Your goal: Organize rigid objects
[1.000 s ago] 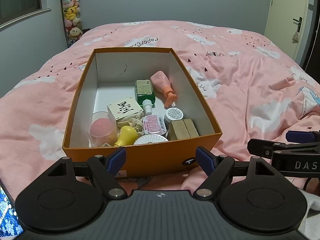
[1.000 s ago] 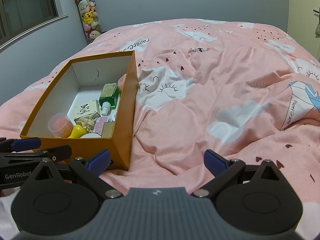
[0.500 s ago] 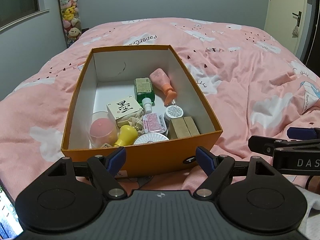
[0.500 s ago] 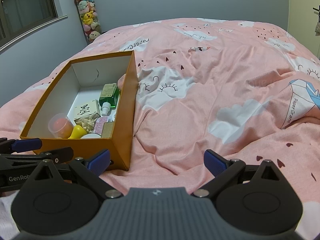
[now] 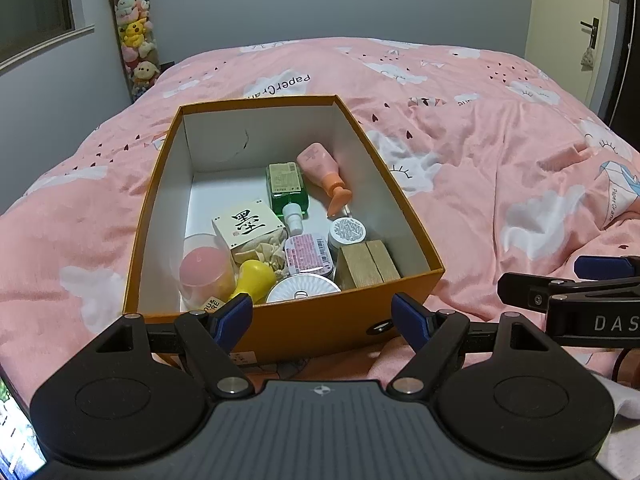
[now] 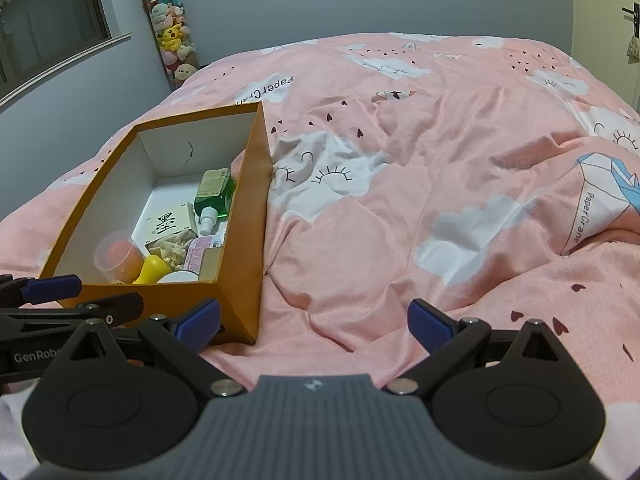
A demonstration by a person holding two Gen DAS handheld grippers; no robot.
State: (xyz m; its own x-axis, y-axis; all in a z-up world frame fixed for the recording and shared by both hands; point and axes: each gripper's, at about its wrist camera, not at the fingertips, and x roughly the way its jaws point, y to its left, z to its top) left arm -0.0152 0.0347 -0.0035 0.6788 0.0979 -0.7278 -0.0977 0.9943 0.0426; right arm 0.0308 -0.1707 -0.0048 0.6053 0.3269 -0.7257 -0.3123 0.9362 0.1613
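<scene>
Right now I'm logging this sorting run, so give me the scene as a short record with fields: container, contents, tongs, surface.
container: orange box, open top, on the bed
contents: green bottle, pink bottle, candle, wood blocks, cream box, yellow piece, tins
left tongs: open, empty, just short of the box's near wall
right tongs: open, empty, over the quilt, right of the box
surface: pink quilt

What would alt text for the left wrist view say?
An open orange box on a pink bed holds small items: a green bottle, pink bottle, wooden blocks. The open left gripper hovers before it, empty.
</scene>
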